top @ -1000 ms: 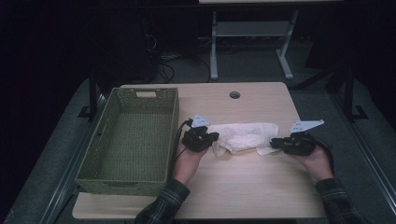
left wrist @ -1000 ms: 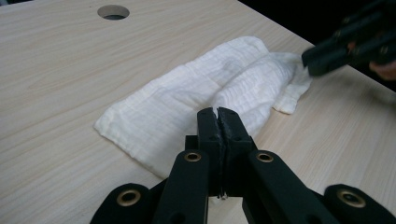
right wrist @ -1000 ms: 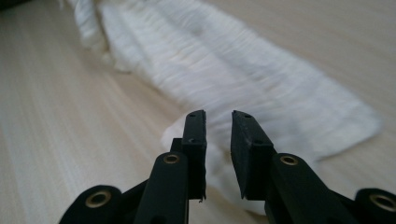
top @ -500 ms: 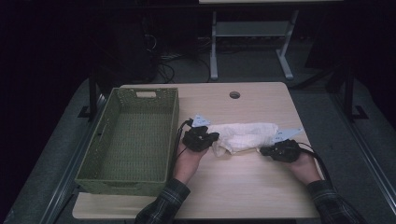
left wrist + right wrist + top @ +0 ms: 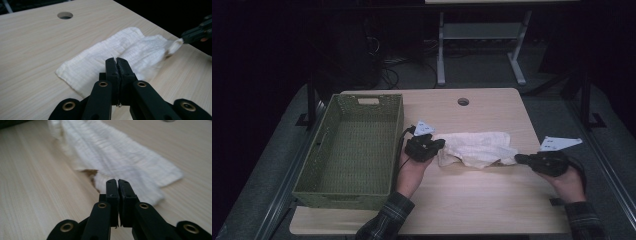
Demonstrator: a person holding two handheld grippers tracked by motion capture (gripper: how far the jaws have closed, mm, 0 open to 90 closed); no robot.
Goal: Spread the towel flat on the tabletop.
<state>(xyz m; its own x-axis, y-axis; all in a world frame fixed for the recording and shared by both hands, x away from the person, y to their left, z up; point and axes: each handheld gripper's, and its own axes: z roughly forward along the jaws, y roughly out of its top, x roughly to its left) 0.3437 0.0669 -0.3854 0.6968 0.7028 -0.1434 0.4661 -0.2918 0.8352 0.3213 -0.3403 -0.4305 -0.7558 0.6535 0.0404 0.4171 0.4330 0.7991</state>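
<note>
A white cloth [image 5: 477, 146] lies crumpled lengthwise on the wooden table [image 5: 482, 200]. My left gripper [image 5: 441, 145] is at the cloth's left end. In the left gripper view its jaws [image 5: 116, 60] stand together over the cloth [image 5: 100, 57], pinching its near edge. My right gripper [image 5: 518, 159] is shut on the cloth's right corner and holds it stretched out to the right. In the right gripper view the bunched corner of the cloth [image 5: 120, 152] sits right at the closed tips [image 5: 117, 181]. The left gripper view also shows the right gripper [image 5: 183, 38] holding that corner.
A green woven basket [image 5: 397, 145] stands empty on the left part of the table, close beside my left hand. A round cable hole [image 5: 463, 101] is at the far middle. Bare tabletop lies in front of the cloth and to the right.
The right gripper moved left to the cloth's right end, closed there, then drew back to the right with the corner. The left gripper has stayed put.
</note>
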